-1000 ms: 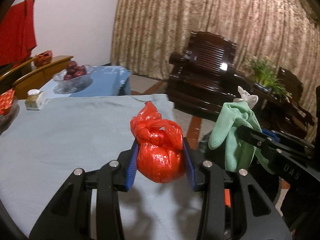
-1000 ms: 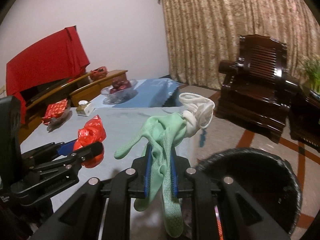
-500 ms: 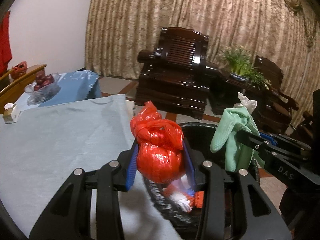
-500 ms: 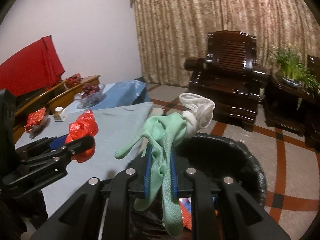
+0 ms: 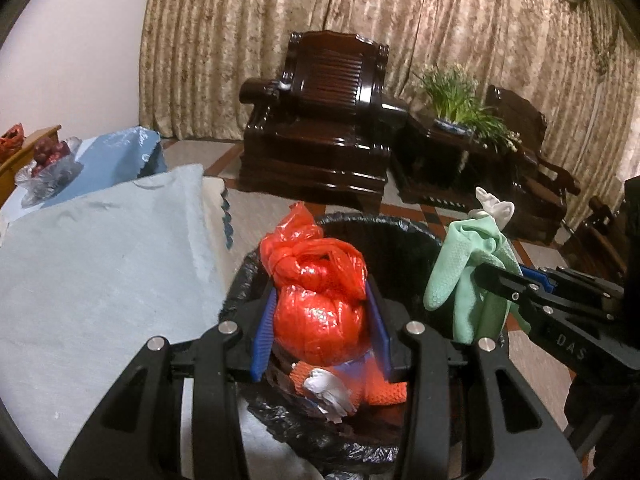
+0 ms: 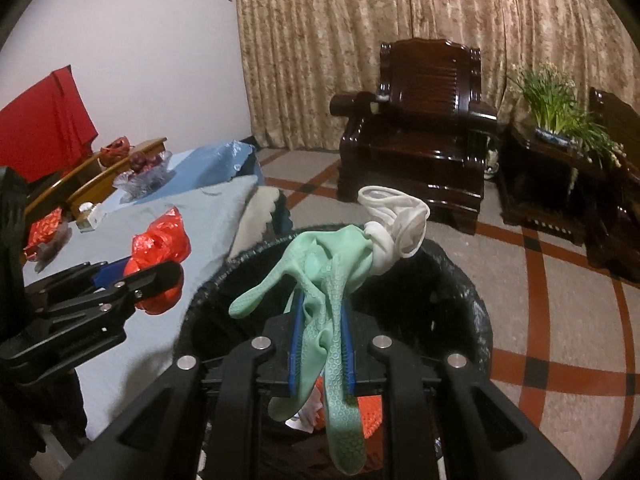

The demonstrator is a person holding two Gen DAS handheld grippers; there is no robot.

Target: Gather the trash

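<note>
The red knotted bag (image 5: 320, 304) sits pinched between the blue pads of my left tongs (image 5: 320, 320), which stand part-open, closed only to the bag's width. It hangs over the mouth of the black-lined bin (image 5: 404, 236), toward the bin's 9 o'clock rim. The green rubber glove (image 6: 328, 280), with a white glove (image 6: 396, 220) knotted into its cuff, is clamped in my right tongs (image 6: 322, 344), whose pads are almost together on the thin rubber. It hangs above the bin's centre, one finger drooping toward 6 o'clock.

Step in hand, as I judge it: release both loads into the bin. To do it well I would bring the bag further inside the rim before parting the pads, since it sits close to the bench (image 5: 100, 272) edge at 9 o'clock. The glove may cling to the pads, so I would spread the right tongs wide.

Hidden or unclear: the bin's near rim is cut off by both tongs. Orange mesh and white scraps (image 5: 332, 388) lie inside, but I cannot tell what they are. The bin's depth is lost in shadow.
</note>
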